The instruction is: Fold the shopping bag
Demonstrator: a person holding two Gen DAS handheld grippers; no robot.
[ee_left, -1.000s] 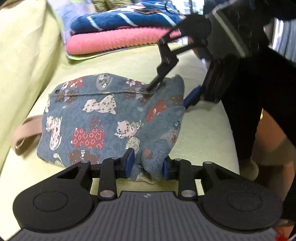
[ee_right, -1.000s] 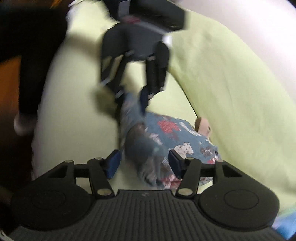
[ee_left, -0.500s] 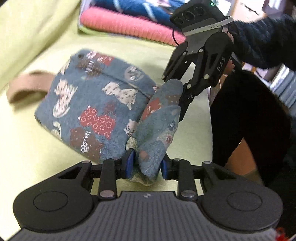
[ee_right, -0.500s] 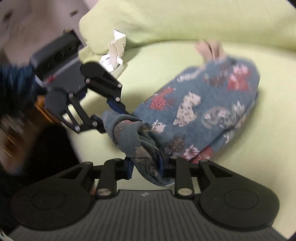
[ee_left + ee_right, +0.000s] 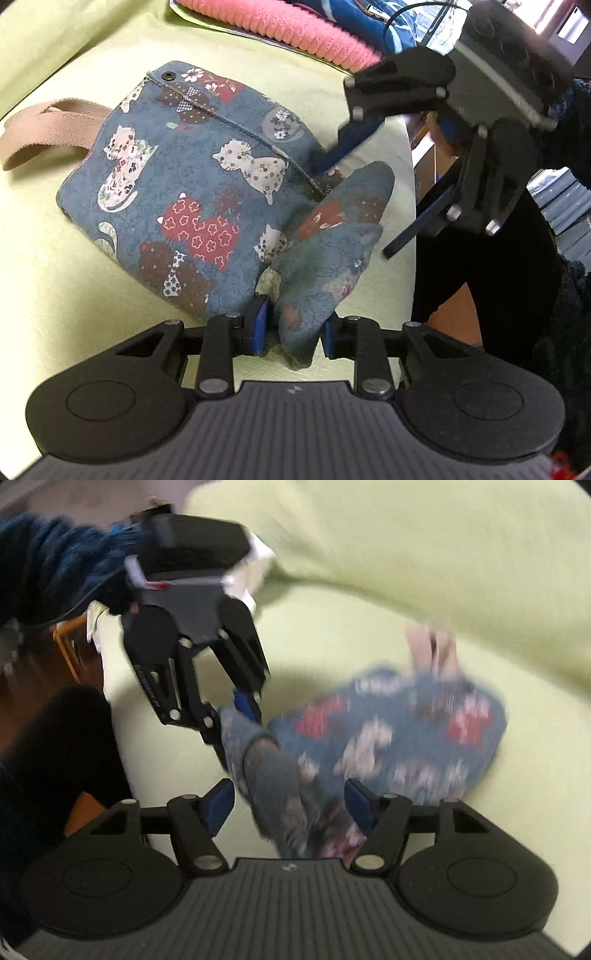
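Blue cat-print fabric shopping bag [image 5: 207, 199] lying on a pale green cushioned sofa seat [image 5: 51, 288], one corner pinched.

Left gripper [image 5: 293, 330] clamped narrow on a bunched lower corner of the bag, blue pads pressing the cloth from both sides. Right gripper [image 5: 354, 203] spread wide beside the raised fold, touching no cloth so far as visible; in its own blurred view [image 5: 290, 805], fabric lying loose between the parted pads. Tan webbing handle [image 5: 44, 125] trailing flat off the bag's far side. Folded pink knit textile [image 5: 280, 26] and dark blue striped textile [image 5: 354, 18] stacked behind.
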